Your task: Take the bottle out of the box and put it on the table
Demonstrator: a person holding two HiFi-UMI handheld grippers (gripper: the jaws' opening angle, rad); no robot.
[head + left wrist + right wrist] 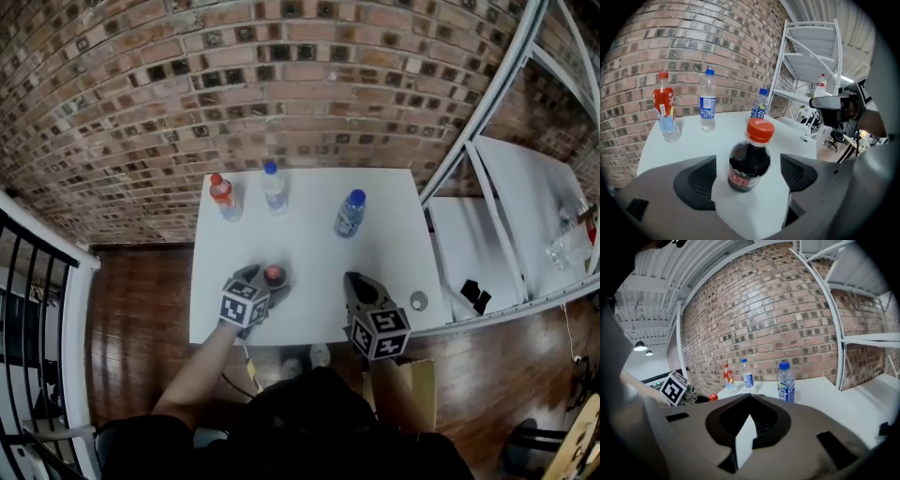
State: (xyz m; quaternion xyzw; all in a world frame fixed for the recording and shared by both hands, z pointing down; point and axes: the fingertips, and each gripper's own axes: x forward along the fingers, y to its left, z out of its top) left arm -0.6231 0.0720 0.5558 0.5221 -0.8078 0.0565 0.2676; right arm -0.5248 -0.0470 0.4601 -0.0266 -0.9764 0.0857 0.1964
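Observation:
A dark cola bottle (274, 275) with a red cap stands upright on the white table (309, 244), near its front edge. My left gripper (269, 282) is open around it. In the left gripper view the cola bottle (750, 159) stands between the two pads (701, 180) with a gap on each side, and neither pad touches it. My right gripper (354, 279) hovers over the table's front right part. Its jaws meet at the tips with nothing between them (750, 397). A brown cardboard box (414, 380) sits on the floor below my right arm.
Three more bottles stand at the back of the table: a red-capped one (223, 197), a clear one with a blue cap (274, 186) and a blue one (350, 214). A small round object (419, 301) lies at the front right corner. A white shelf rack (525, 216) stands to the right.

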